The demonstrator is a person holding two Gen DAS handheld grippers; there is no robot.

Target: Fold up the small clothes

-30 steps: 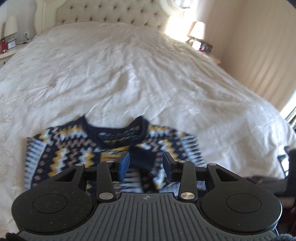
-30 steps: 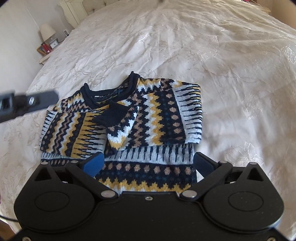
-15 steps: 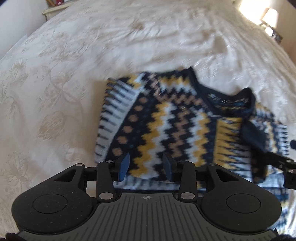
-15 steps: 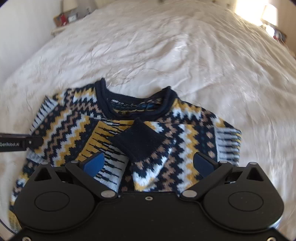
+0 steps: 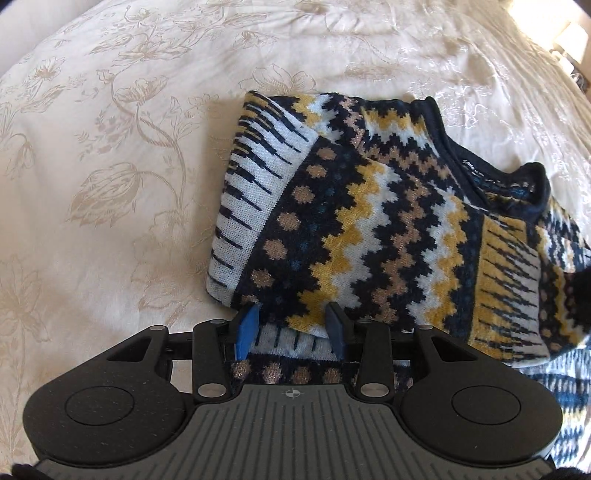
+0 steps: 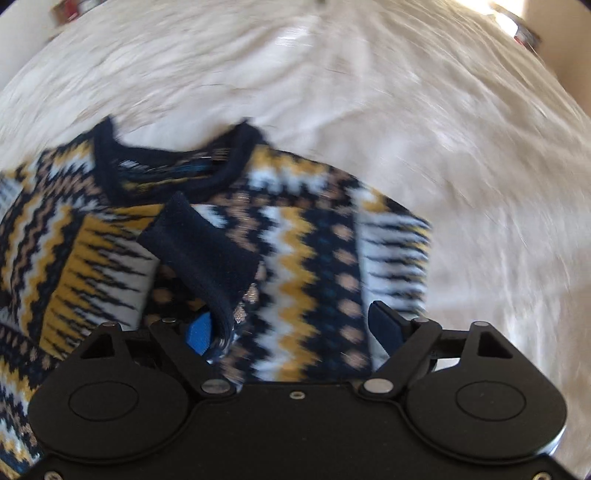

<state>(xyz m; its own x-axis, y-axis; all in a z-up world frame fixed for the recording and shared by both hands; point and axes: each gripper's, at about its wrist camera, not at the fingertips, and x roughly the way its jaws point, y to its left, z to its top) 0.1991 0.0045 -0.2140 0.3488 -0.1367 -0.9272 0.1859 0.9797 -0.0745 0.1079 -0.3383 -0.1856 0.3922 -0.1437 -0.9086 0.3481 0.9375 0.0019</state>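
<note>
A small knitted sweater in navy, yellow, white and tan zigzags lies on the bed with both sleeves folded in over its front. My left gripper is open low over the sweater's left side, its blue fingers astride the folded sleeve's edge. My right gripper is open wide over the sweater on its right half. The navy cuff of a folded sleeve lies just ahead of its left finger. The navy collar is at the far side.
The cream bedspread with a tan flower pattern spreads all around the sweater. Small items on a bedside stand show at the far upper right, blurred.
Both grippers have dropped lower and closer to the sweater. The left one swung to the sweater's left side; the right one moved over its right half. Both stay open.
</note>
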